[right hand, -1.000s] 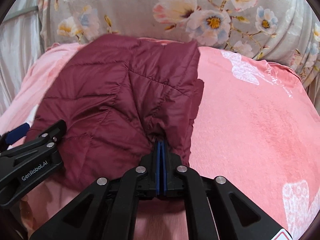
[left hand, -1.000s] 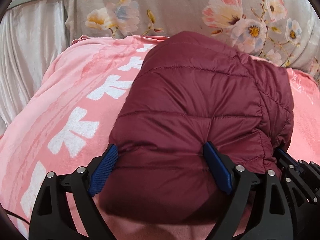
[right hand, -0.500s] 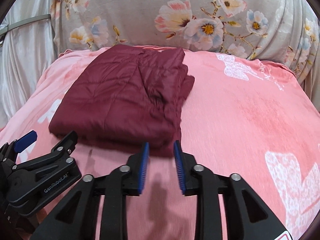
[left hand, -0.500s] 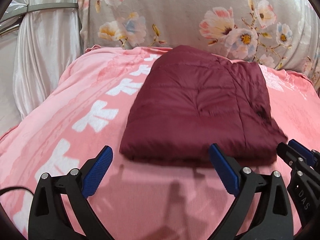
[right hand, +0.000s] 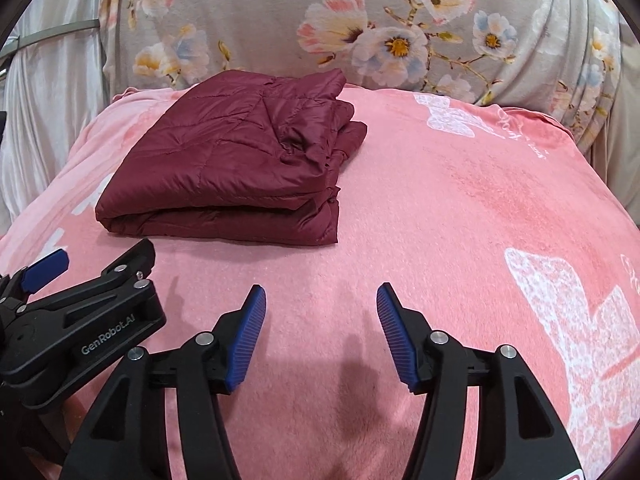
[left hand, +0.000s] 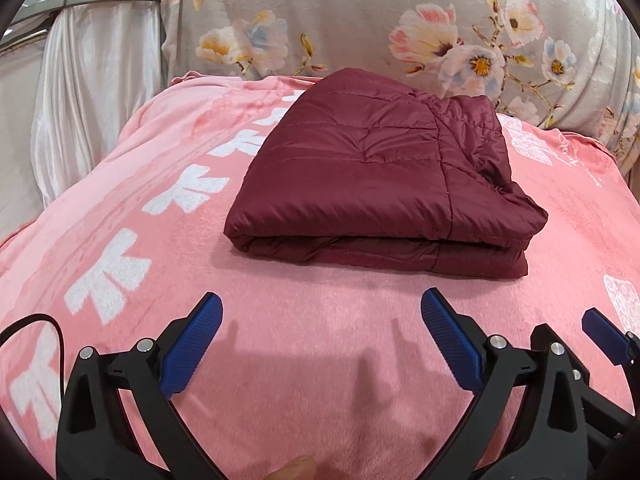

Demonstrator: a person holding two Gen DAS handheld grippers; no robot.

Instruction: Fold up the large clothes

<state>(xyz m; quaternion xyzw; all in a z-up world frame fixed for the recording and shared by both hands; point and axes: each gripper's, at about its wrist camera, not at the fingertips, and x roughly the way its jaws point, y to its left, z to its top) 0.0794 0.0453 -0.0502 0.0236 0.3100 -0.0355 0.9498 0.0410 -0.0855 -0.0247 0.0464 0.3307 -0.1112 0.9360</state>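
Note:
A maroon quilted jacket lies folded into a thick rectangle on the pink blanket, its folded edge facing me. My left gripper hangs wide open, jaws still opening, a short way in front of that edge with nothing between its blue pads. The right gripper also stands apart from the jacket, to the near right of it, jaws opening and empty. Each gripper shows at the edge of the other's view: right gripper, left gripper.
A grey floral cushion backs the bed behind the jacket. A white satin curtain with a tie hangs at the left. A black cable runs at the lower left. A fingertip shows at the bottom edge.
Both grippers let go of the jacket and drew back toward me. The right jaws went from shut on the jacket's edge to open; the left jaws came off its near edge.

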